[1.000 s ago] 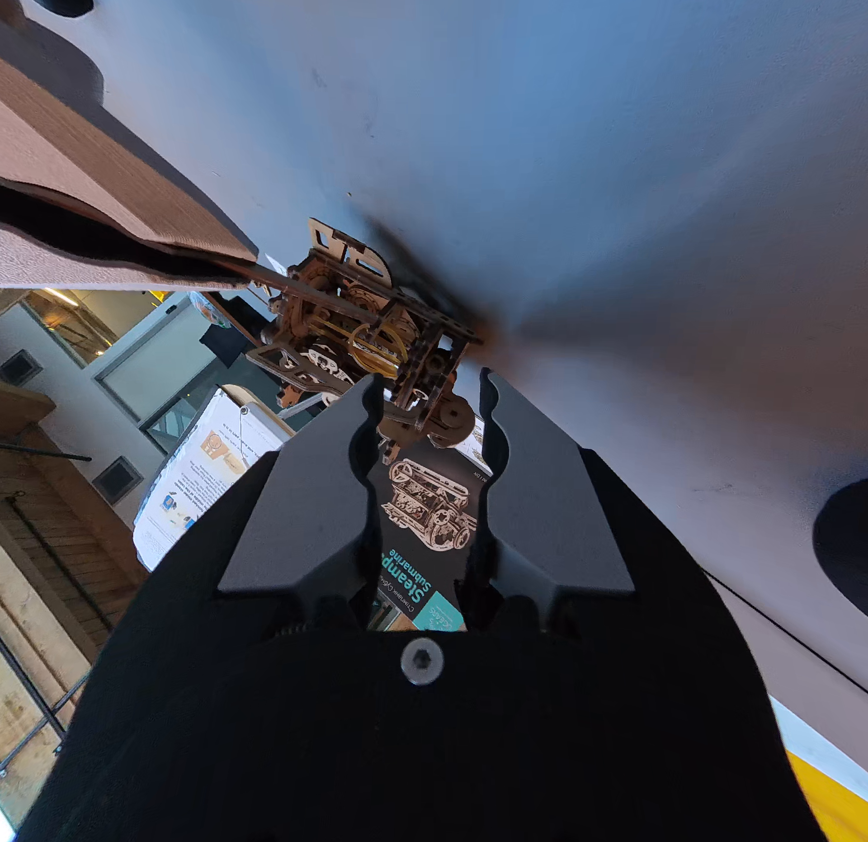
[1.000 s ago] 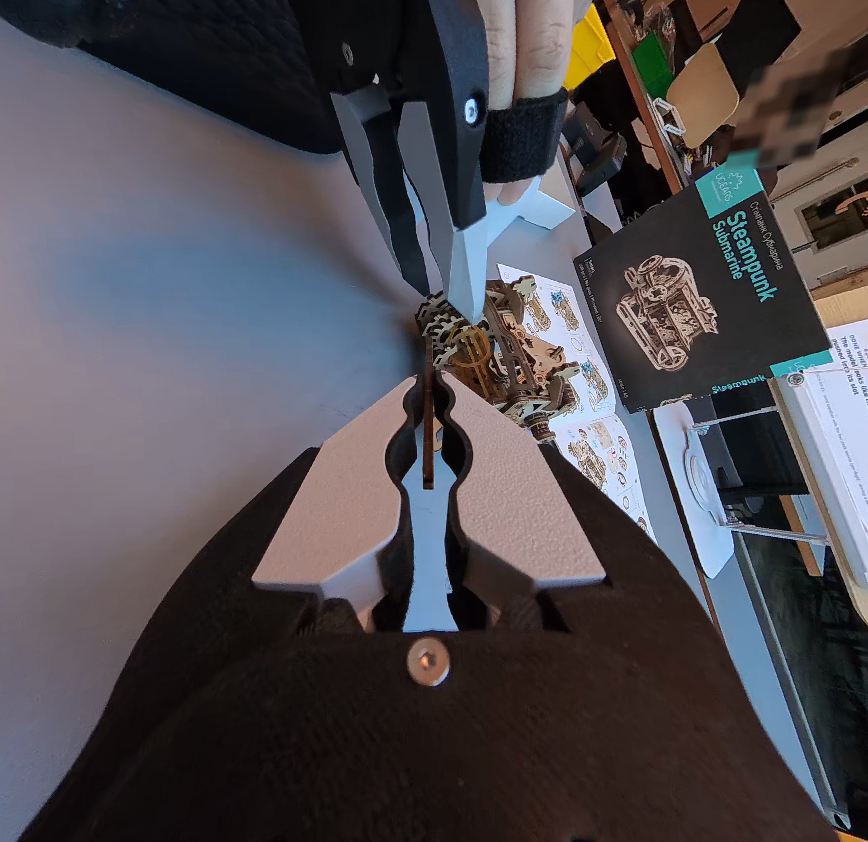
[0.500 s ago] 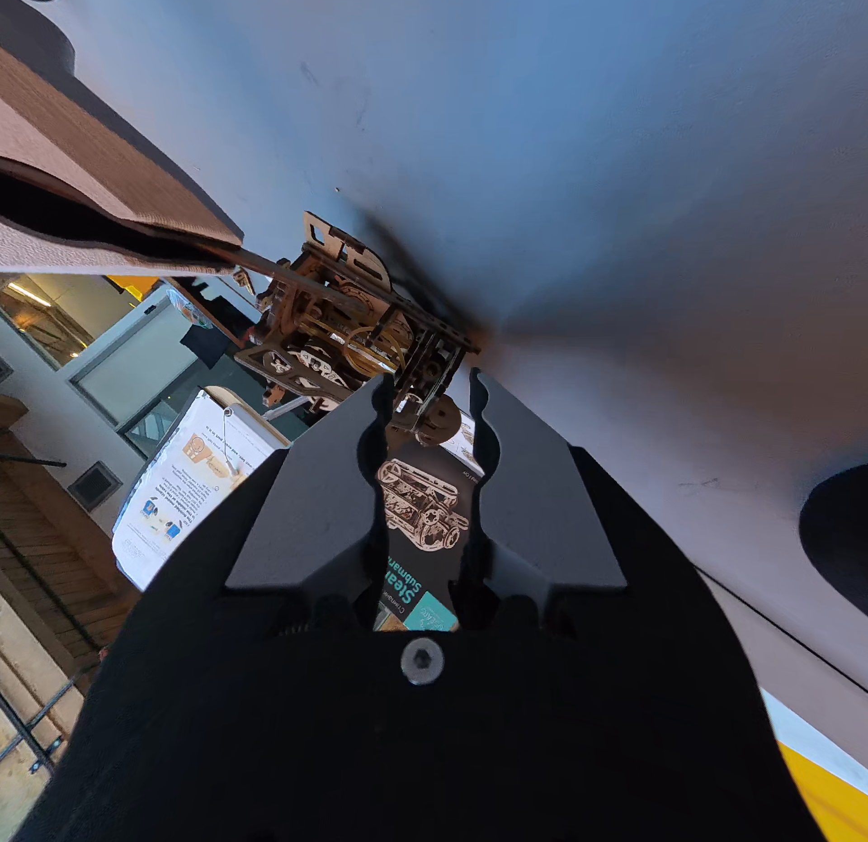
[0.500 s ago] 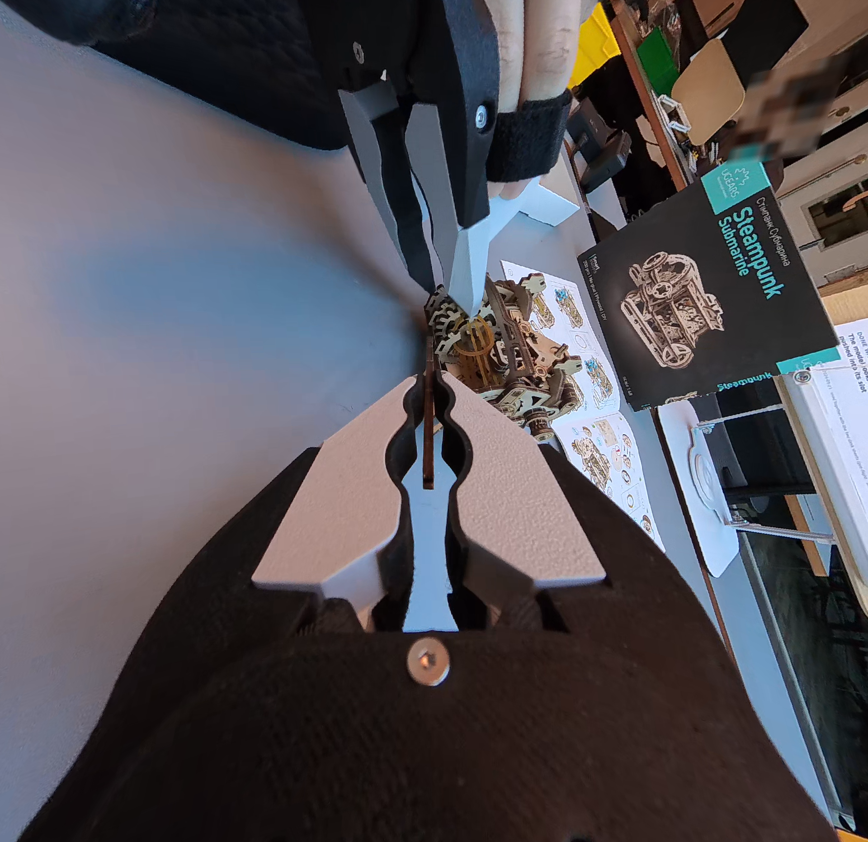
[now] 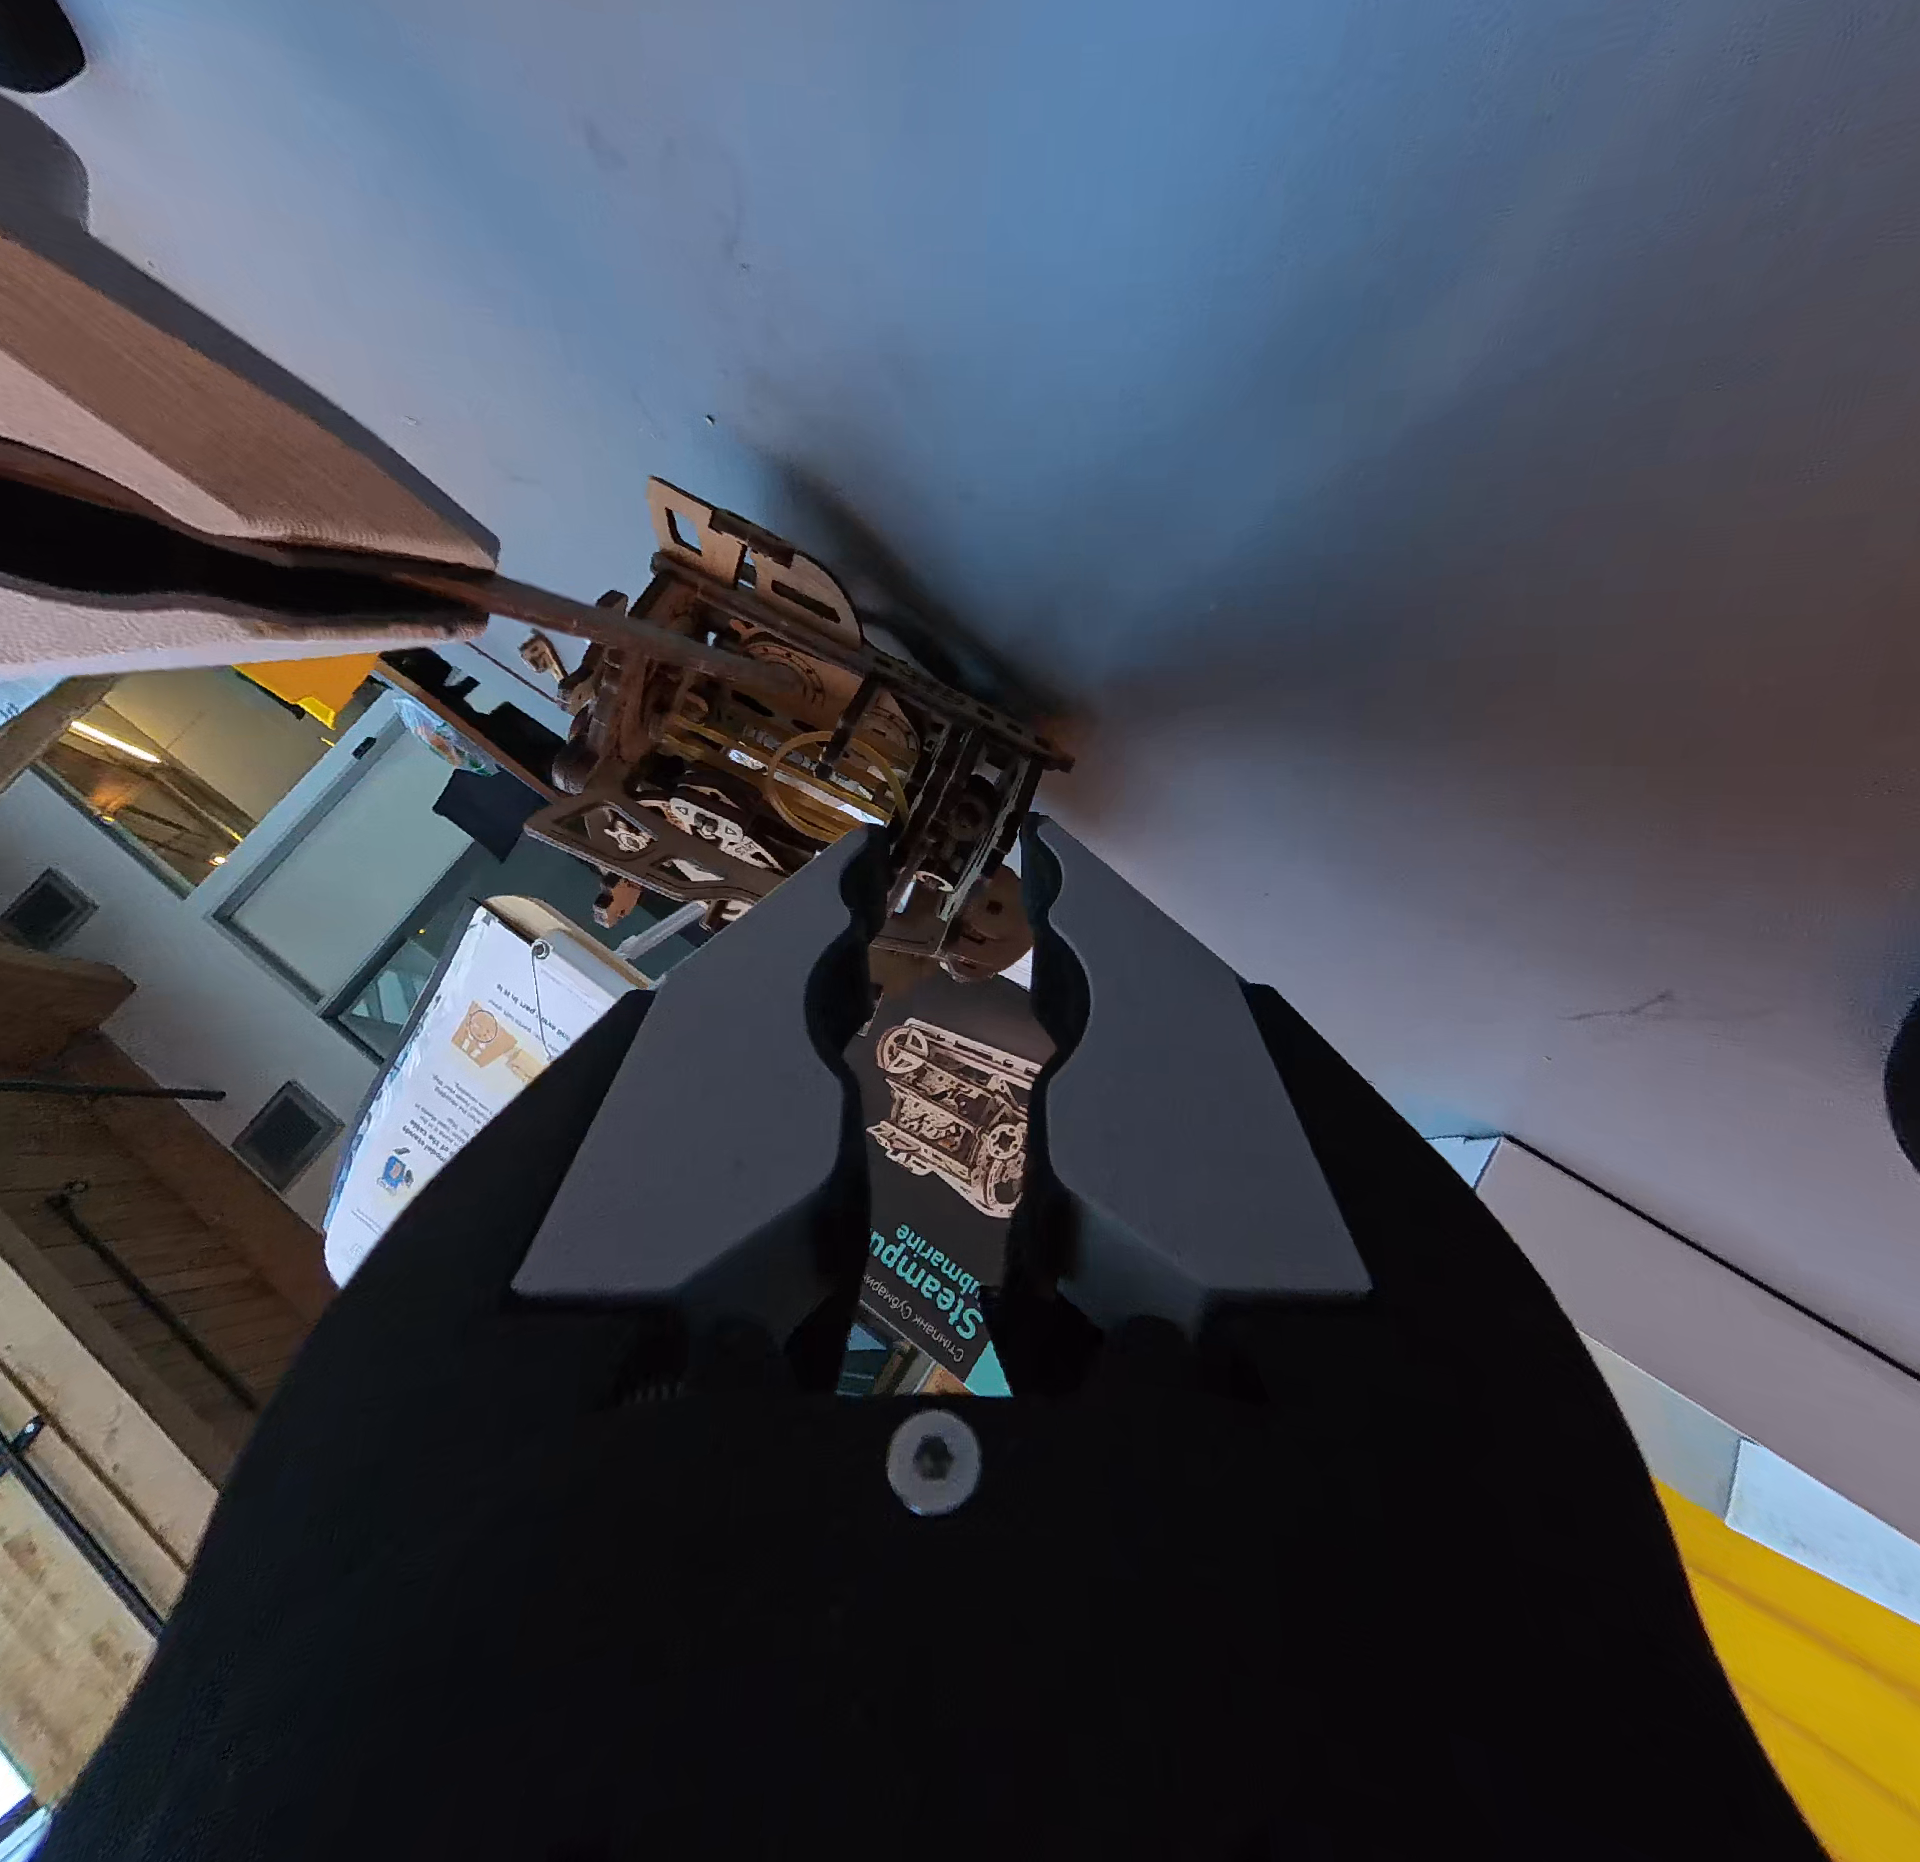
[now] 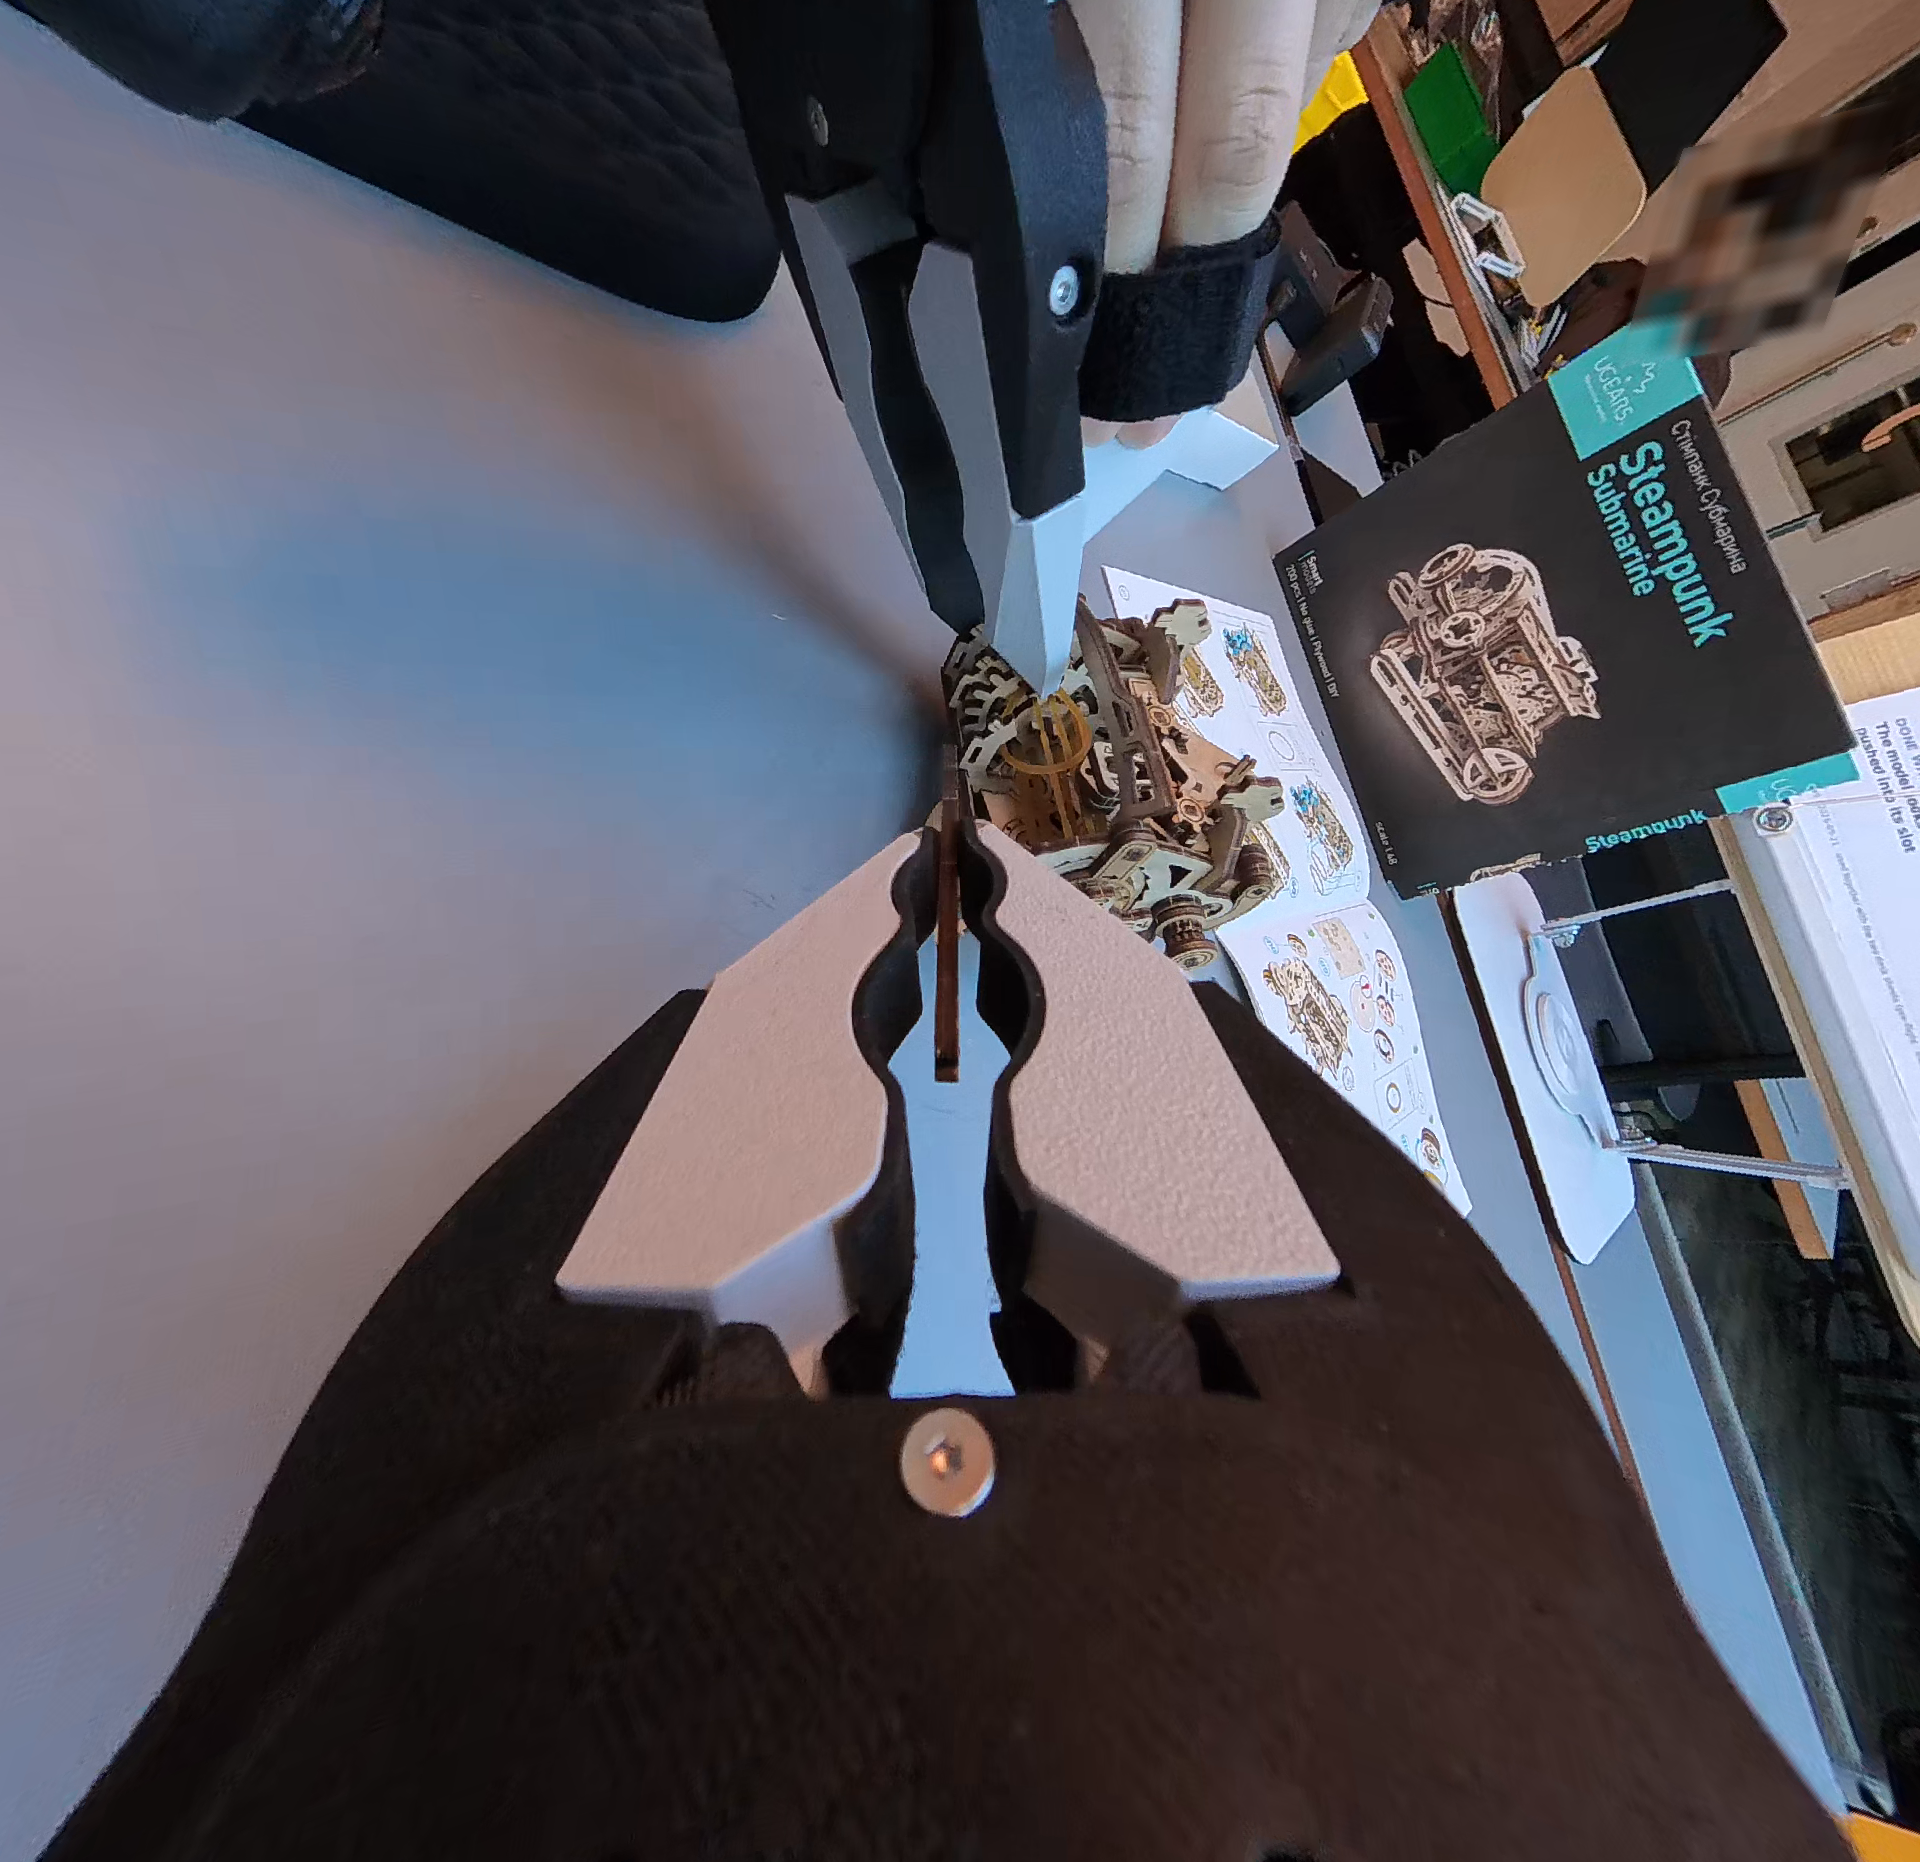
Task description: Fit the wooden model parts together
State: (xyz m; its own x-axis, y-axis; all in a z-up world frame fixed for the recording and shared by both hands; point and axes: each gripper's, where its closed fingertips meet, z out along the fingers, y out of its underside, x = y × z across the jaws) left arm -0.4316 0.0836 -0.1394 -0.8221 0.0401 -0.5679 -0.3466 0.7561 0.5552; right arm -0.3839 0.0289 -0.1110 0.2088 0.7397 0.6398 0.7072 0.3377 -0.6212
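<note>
Now the right gripper (image 6: 951, 846) is pinching a thin flat wooden piece (image 6: 945, 939) between its two fingertips, with the fingers pressed together on it. This piece is seen edge-on; its long axis is running along the fingers, and its front end is pointing forward to the wooden model (image 6: 1101, 784), reaching it or stopping just before it. In the left wrist view the same piece (image 5: 623, 633) is coming out of the right gripper (image 5: 473, 591) as a dark strip, pointing across into the upper side of the model (image 5: 790, 742).

The left gripper (image 5: 951, 846) is standing with its fingers a little apart, one on each side of a near corner of the model. Perhaps they are touching the frame, but from this angle I cannot tell if they are really gripping it. In the right wrist view this gripper (image 6: 997, 638) is coming down from above, its tips on the top of the model.

The model is sitting on the grey table (image 6: 364, 669), just beside an open instruction sheet (image 6: 1309, 877). A dark box (image 6: 1558, 628) with a picture of the model is standing behind it.
</note>
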